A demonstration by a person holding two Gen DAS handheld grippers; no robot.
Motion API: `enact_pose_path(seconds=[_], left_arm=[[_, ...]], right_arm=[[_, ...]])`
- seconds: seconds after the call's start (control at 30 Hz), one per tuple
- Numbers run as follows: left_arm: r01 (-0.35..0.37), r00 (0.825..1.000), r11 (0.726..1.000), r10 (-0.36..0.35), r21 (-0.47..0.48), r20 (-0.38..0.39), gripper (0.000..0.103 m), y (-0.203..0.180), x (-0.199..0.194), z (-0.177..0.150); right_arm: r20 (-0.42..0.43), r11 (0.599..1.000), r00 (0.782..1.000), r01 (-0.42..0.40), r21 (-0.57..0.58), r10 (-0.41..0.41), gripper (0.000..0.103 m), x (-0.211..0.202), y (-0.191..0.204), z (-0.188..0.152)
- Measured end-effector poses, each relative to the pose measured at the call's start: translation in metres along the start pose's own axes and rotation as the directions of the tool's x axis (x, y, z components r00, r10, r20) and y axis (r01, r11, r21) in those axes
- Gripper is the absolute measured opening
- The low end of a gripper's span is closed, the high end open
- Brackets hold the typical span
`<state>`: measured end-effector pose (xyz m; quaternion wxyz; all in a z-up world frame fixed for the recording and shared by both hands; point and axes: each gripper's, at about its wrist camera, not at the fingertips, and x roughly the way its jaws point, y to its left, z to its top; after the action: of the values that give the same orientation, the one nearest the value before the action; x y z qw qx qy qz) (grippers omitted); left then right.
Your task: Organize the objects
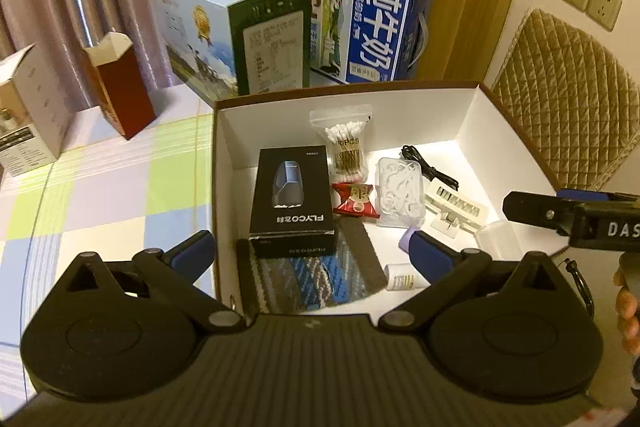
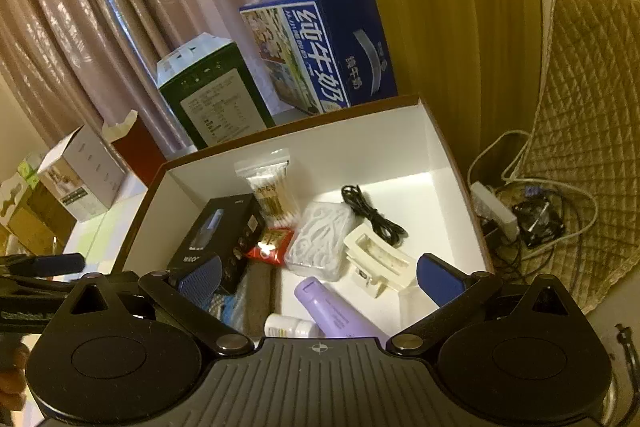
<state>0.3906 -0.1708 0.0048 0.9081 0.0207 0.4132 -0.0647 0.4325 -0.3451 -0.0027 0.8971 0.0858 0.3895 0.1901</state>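
Observation:
An open white box with a brown rim (image 1: 348, 89) (image 2: 304, 125) holds a black FLYCO carton (image 1: 294, 195), a bag of cotton swabs (image 1: 346, 151), a red packet (image 1: 356, 199), a clear case of floss picks (image 1: 400, 187), a black cable (image 1: 430, 167), a white holder (image 2: 376, 263), a purple bottle (image 2: 336, 311), a small white bottle (image 1: 402, 277) and a striped cloth (image 1: 312, 279). My left gripper (image 1: 312, 253) hangs open over the box's near left corner, holding nothing. My right gripper (image 2: 320, 279) is open and bare above the purple bottle.
Behind the box stand a blue milk carton (image 1: 372, 19) and a green-and-white carton (image 1: 236, 39). A red box (image 1: 120, 87) and a white box (image 1: 28, 107) sit on the checked tablecloth (image 1: 120, 187). A quilted cushion (image 1: 568, 99) and a power strip (image 2: 496, 211) lie to the right.

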Motion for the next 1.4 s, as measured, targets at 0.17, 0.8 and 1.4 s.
enact_pose_path(seconds=[0.17,0.8,1.4], left_arm=[[-0.026,0.999,1.0,0.026,-0.014,0.023,0.102,0.002,-0.025,-0.012],[0.011,0.999,1.0,-0.012,-0.02,-0.029,0.102,0.022,-0.094,-0.08],[-0.037,0.999,0.995,0.035,-0.091,-0.032,0.102,0.099,-0.171,-0.156]], right_arm=[[0.008,1.0,1.0,-0.005,-0.028,0.005,0.101,-0.015,0.01,-0.012],[0.016,0.996,0.996,0.087,-0.027,-0.086,0.101,-0.079,0.065,-0.077],[-0.052,0.995,0.998,0.03,-0.09,-0.034,0.101,-0.109,0.156,-0.141]])
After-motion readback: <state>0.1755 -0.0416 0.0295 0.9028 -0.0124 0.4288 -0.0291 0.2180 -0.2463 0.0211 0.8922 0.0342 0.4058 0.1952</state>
